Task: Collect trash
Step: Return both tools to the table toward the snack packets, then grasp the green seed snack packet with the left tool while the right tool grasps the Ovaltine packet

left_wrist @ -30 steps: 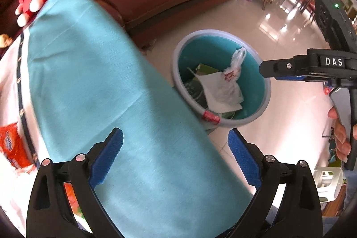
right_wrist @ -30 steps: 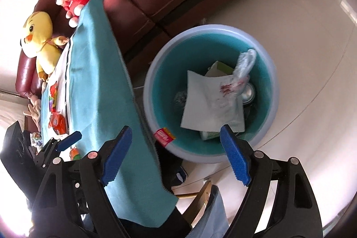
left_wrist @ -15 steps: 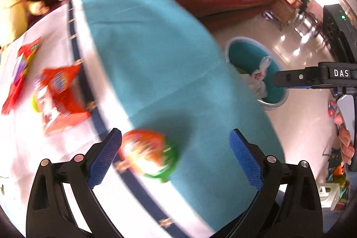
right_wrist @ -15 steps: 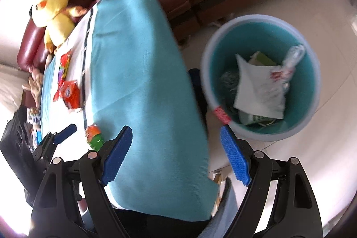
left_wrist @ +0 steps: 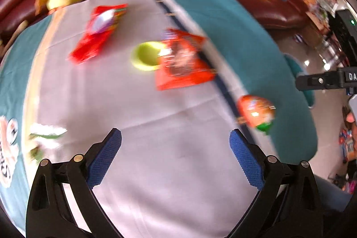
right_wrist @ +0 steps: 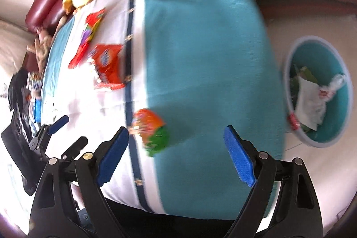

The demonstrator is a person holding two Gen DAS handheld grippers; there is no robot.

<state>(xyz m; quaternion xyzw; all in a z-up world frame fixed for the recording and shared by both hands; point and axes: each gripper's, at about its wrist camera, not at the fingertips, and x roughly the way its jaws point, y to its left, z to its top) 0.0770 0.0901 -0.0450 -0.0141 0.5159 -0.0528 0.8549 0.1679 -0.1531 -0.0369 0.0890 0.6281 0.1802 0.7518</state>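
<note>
Motion blur smears every wrapper on the table: the print on the orange snack bag (left_wrist: 184, 60) and the long red packet (left_wrist: 98, 34) cannot be read, and the round orange-and-green pack (right_wrist: 151, 132) is a soft blob in both views. The orange bag covers one side of the yellow-green ring (left_wrist: 146, 56), while white-and-green scraps (left_wrist: 45, 137) near the left wrist view's edge are too smeared to identify. The teal bin (right_wrist: 318, 90) shows whole only in the right wrist view; in the left view the tablecloth (left_wrist: 234, 21) hides nearly all of it, and the right gripper (left_wrist: 325, 79) is cut off by the frame.
</note>
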